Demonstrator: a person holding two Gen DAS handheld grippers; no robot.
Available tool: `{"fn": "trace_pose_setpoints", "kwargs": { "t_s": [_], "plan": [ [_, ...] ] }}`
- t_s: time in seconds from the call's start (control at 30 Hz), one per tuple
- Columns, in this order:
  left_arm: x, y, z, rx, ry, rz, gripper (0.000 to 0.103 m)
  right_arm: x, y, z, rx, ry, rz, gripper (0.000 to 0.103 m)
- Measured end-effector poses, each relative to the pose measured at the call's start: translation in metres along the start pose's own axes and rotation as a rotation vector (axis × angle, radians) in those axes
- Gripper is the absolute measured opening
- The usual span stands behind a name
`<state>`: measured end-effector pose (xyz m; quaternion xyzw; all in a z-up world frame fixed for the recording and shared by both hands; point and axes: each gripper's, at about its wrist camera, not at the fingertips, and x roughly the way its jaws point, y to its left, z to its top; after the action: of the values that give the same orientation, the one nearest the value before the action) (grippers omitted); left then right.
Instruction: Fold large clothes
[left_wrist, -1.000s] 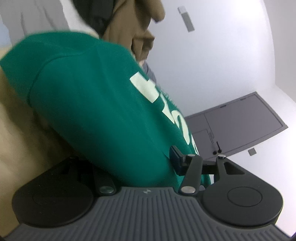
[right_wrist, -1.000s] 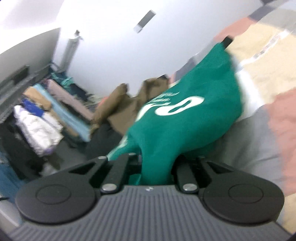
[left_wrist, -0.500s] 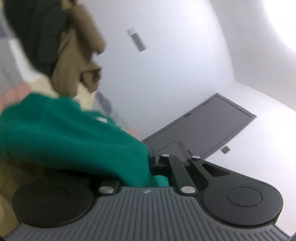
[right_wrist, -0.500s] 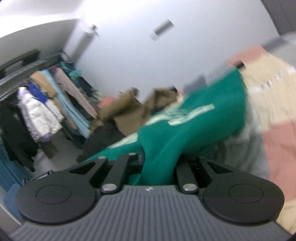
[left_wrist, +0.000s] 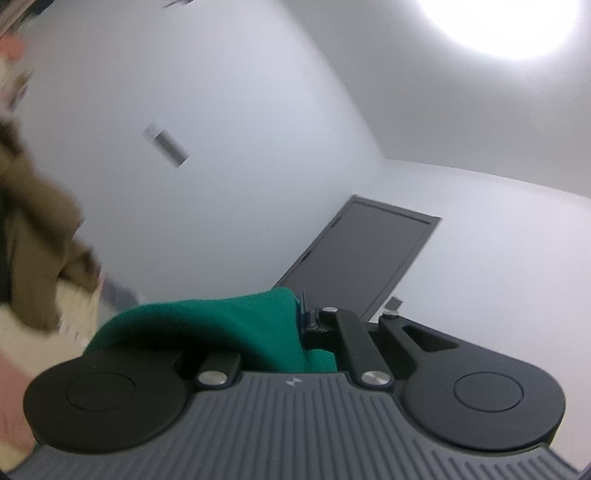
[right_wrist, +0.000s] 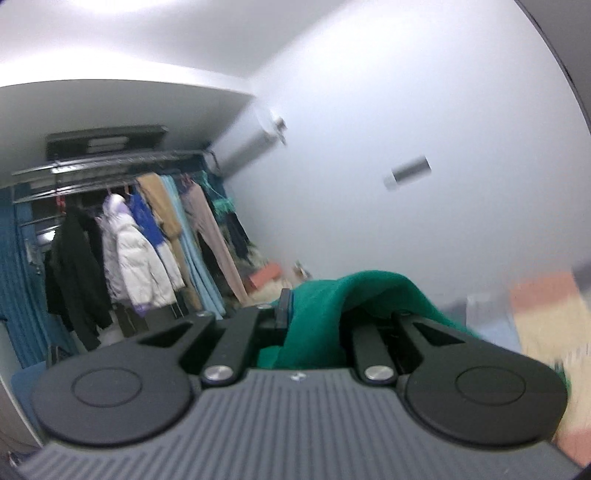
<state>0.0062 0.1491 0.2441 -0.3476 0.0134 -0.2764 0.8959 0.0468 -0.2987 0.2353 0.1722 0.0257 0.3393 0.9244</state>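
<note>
A green sweatshirt is pinched in my left gripper, which is shut on a bunched edge of the cloth; the fabric drapes left over the gripper body and hides one finger. In the right wrist view the same green sweatshirt hangs over my right gripper, shut on another fold of it. Both grippers are raised high and point about level at the walls. The rest of the garment hangs below, out of sight.
A brown garment and a patchwork bedspread show blurred at the edges. A dark door stands ahead of the left gripper. A rail of hanging clothes fills the left of the right wrist view.
Both grippers have risen with the sweatshirt, so the bed and printed front dropped out of view and walls fill the frames. The left jaws closed onto the cloth.
</note>
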Motion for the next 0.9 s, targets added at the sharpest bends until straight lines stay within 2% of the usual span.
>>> {"fn": "trace_pose_setpoints", "kwargs": {
  "t_s": [0.1, 0.27, 0.37, 0.47, 0.57, 0.67, 0.9],
  "plan": [
    [0.005, -0.043, 0.035, 0.091, -0.025, -0.032, 0.006, -0.012, 0.022, 0.044, -0.057, -0.040, 0.011, 0.014],
    [0.012, -0.096, 0.091, 0.162, -0.056, -0.076, 0.007, -0.024, 0.049, 0.107, -0.134, -0.088, 0.049, 0.014],
    [0.015, -0.123, 0.113, 0.228, -0.074, -0.079, 0.007, -0.026, 0.061, 0.134, -0.182, -0.117, 0.069, 0.014],
    [0.034, -0.131, 0.124, 0.253, -0.061, -0.045, 0.007, -0.010, 0.060, 0.151, -0.219, -0.112, 0.030, 0.014],
    [0.064, -0.115, 0.120, 0.259, -0.016, 0.035, 0.007, 0.018, 0.040, 0.150, -0.204, -0.066, -0.020, 0.014],
    [0.112, -0.072, 0.101, 0.266, 0.038, 0.121, 0.007, 0.052, 0.011, 0.132, -0.173, -0.008, -0.073, 0.014],
    [0.198, 0.052, 0.036, 0.272, 0.147, 0.267, 0.007, 0.136, -0.078, 0.050, -0.097, 0.095, -0.180, 0.014]
  ]
}}
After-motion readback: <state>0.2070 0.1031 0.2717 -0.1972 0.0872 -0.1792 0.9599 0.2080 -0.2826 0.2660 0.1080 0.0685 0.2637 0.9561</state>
